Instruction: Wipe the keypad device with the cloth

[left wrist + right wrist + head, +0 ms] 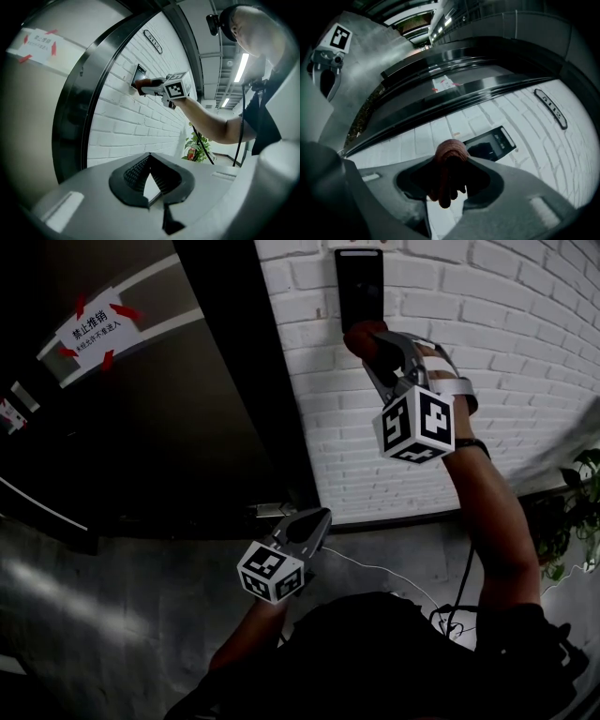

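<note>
Head view: right gripper (370, 345) is up at the white brick wall (525, 352), jaws pinching a reddish cloth (361, 337). The cloth wad sits right at the bottom edge of the keypad device (359, 282), a dark upright panel fixed to the bricks. Left gripper (314, 521) hangs low, well apart from the device, near the foot of the dark door (141, 427). A white sign (89, 329) with red tape is stuck on that door, top left. Potted plant (572, 512) at far right.

Left gripper view: the jaws are pressed together at the tips w/ nothing between them, left gripper (150, 157) pointing along the wall. Further up, the right gripper (140, 86) pushes the cloth (137, 85) vs. the bricks just under the keypad device (139, 74). A narrow plate (153, 41) is mounted higher on the wall; the plant (197, 145) stands past the arm.

Right gripper view: right gripper (449, 164) is clamped on the cloth (449, 159), which bulges out past the tips and droops behind them. The keypad device (492, 143) lies just beside the wad, to its right, screen dark. Can't tell from here if cloth and panel touch. Left gripper (328, 70) shows at top left, far off.
</note>
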`<state>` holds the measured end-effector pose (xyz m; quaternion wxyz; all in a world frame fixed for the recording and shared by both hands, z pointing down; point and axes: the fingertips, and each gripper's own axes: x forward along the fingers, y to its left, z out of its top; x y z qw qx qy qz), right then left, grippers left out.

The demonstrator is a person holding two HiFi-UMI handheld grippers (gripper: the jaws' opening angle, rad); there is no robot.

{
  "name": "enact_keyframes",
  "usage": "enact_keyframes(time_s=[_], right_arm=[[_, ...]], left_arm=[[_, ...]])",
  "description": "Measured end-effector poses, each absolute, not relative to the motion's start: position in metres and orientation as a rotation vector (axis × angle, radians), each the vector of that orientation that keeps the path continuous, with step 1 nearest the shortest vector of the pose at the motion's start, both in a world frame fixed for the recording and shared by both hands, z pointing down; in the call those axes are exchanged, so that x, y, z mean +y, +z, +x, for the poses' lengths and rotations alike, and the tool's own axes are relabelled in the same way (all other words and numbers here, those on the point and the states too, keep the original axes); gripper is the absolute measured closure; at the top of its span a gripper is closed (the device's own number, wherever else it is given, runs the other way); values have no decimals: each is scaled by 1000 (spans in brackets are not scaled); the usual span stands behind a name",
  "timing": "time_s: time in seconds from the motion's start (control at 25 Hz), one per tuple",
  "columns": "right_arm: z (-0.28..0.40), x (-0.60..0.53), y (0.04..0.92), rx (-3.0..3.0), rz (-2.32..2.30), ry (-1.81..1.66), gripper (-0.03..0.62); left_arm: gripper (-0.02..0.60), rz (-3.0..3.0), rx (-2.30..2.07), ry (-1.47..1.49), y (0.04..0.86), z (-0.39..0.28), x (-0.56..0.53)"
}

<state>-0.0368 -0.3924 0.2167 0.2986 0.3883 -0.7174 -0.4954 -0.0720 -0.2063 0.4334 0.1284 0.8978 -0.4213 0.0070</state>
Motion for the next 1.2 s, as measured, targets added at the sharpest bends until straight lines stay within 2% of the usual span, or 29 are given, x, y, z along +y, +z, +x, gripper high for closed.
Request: enact_keyframes(time_s=[0.56,1.2], right_arm=[[-46,-405,89,-1788,1213,-1507,454],[-50,-422,99,-1766,1187,-1487,454]], left_arm=[[566,2614,-1227,-5,434,-72,-203],[566,2607,-1219,-1,435,-74,-205]])
